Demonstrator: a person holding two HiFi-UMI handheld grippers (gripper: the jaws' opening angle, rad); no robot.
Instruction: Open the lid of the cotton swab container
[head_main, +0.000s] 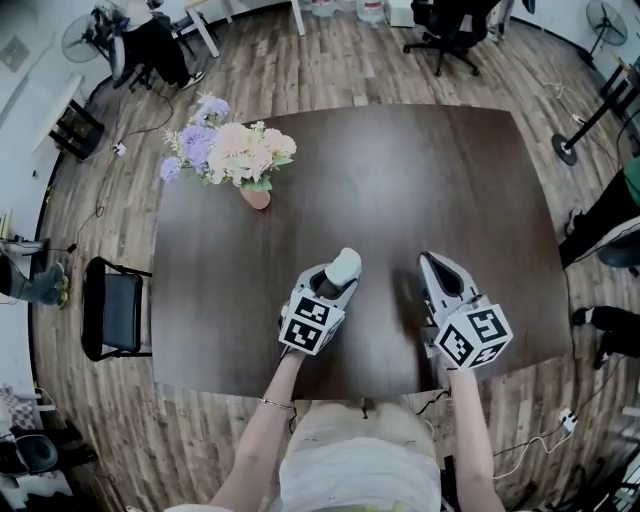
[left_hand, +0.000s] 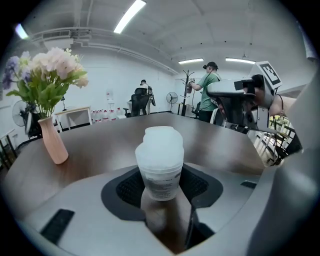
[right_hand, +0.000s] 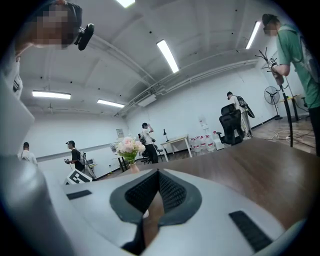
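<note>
A small translucent white cotton swab container (head_main: 345, 266) with its lid on stands upright on the dark table (head_main: 400, 170), near the front middle. My left gripper (head_main: 338, 278) is around it: in the left gripper view the container (left_hand: 160, 167) sits between the black pads (left_hand: 131, 187), which touch its lower sides. My right gripper (head_main: 432, 264) hovers just to the right of it, apart from the container, jaws together and empty. In the right gripper view its pads (right_hand: 172, 190) meet with nothing between them.
A pink vase of pastel flowers (head_main: 240, 155) stands at the table's far left. A black chair (head_main: 115, 310) is left of the table. A person's legs (head_main: 610, 215) are at the right edge. Office chairs and fans stand further off on the wooden floor.
</note>
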